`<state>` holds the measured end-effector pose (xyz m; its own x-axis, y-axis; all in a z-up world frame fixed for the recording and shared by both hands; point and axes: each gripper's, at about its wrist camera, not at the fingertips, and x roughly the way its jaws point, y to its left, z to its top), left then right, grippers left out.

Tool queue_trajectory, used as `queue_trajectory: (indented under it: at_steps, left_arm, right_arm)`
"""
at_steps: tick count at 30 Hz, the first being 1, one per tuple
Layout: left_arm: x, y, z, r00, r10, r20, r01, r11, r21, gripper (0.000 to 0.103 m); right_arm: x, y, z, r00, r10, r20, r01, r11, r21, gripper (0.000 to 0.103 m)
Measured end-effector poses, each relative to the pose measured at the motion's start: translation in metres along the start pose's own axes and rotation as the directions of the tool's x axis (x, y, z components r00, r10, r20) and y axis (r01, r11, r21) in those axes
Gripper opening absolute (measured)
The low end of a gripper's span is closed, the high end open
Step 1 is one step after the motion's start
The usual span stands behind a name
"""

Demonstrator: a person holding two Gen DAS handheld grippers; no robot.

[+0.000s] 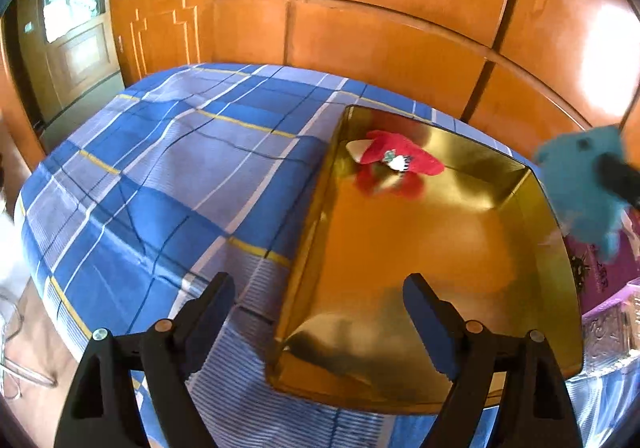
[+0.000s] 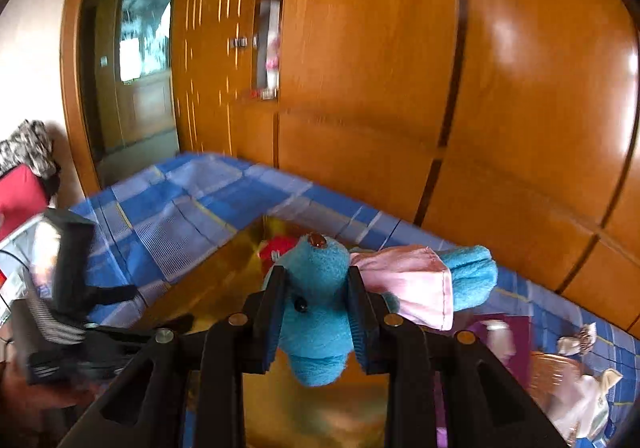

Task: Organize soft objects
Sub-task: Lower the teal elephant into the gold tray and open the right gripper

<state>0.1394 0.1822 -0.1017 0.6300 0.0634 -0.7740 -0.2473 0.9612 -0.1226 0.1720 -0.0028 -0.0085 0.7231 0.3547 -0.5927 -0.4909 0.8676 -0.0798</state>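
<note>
The right gripper squeezes a blue plush toy near the gold tray. The left gripper is open and empty over the tray, and a red toy lies inside.

A bed in blue plaid sheet carries a gold tray and purple box.

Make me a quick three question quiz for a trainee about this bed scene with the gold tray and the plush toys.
1. True or false: the right gripper is shut on the blue plush toy.
2. What already lies in the gold tray? A) red plush toy B) pink pillow C) nothing
3. What stands between the fingers of the left gripper?

Key
1. True.
2. A, the red plush toy, near the far corner.
3. Nothing; the jaws stand open above the tray's near edge.
</note>
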Motion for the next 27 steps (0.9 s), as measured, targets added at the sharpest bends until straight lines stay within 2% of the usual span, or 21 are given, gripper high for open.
queue_trajectory:
  at_steps: [8,15,20,25,27]
  left_arm:
    - [-0.006,0.008,0.0,1.0,-0.021,0.015,0.021,1.0,-0.016,0.087]
    - [-0.003,0.014,0.002,1.0,-0.03,-0.002,0.03,0.998,-0.046,0.087]
    - [-0.006,0.013,0.001,0.999,-0.038,0.0,0.038,0.998,-0.051,0.087]
    - [-0.008,0.006,-0.002,0.999,-0.054,-0.009,0.053,0.998,-0.04,0.087]
    - [-0.01,0.003,-0.003,0.998,-0.056,-0.007,0.056,0.998,-0.032,0.087]
  right_arm:
    - [0.085,0.0,0.002,0.986,-0.047,-0.162,0.05,0.999,0.011,0.029]
    - [0.134,-0.01,0.006,0.968,-0.092,-0.235,0.102,0.994,0.028,0.031]
    - [0.149,-0.028,0.003,0.955,-0.097,-0.282,0.134,0.985,0.113,0.035]
    - [0.147,-0.038,0.007,0.954,-0.089,-0.286,0.144,0.974,0.177,0.041]
    - [0.136,-0.04,0.011,0.963,-0.094,-0.254,0.145,0.971,0.188,0.041]
